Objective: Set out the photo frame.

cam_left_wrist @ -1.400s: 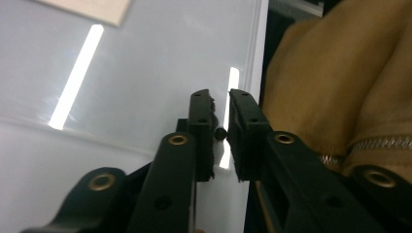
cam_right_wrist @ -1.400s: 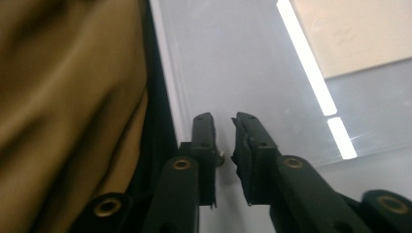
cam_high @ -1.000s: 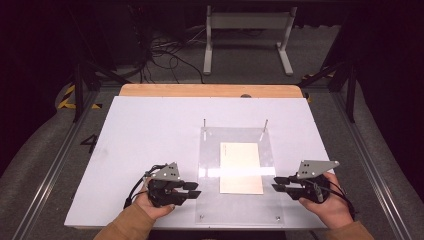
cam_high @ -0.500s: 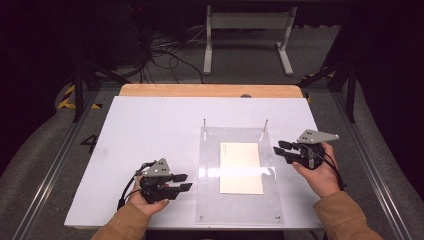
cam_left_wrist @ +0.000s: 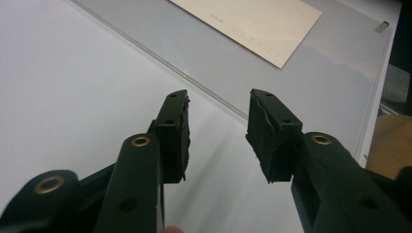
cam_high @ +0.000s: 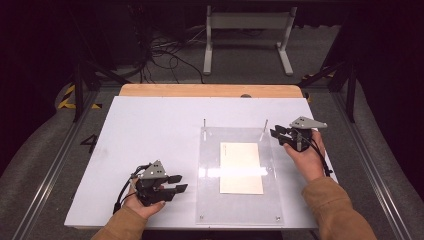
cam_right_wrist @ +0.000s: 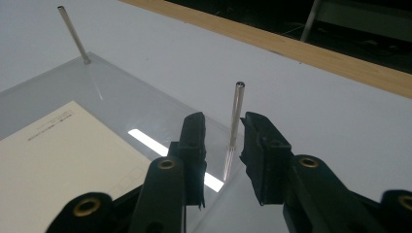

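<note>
- Looking down from the high view, the right gripper (cam_high: 278, 134) has travelled from the near right corner of the clear acrylic plate (cam_high: 239, 210) up to its far right corner, and now sits just beside the right metal pin (cam_high: 265, 129); the left gripper (cam_high: 176, 183) has stayed low on the white table (cam_high: 150, 130), drifting slightly toward the near edge; the cream card (cam_high: 241, 167) lies flat in the middle of the plate, unmoved; that shift suggests the pin, not the card, is the next target; there is open table to the left of the plate and beyond it, while the right hand works close to the table's right edge.
- Turning to the left gripper view, its jaws stand apart with nothing between them, hovering over bare white surface just short of the plate's left edge (cam_left_wrist: 194, 77); the card (cam_left_wrist: 252, 24) lies farther in, well apart from the pads.
- Following the right gripper view, the jaws are parted and empty, with the pin (cam_right_wrist: 236, 114) upright just beyond the gap and not yet touched; the left metal pin (cam_right_wrist: 73, 34) stands well apart at the other far corner; the card (cam_right_wrist: 63, 155) lies to the left under no jaw; the wooden strip (cam_right_wrist: 301, 51) marks the far table edge, with open room before it.
</note>
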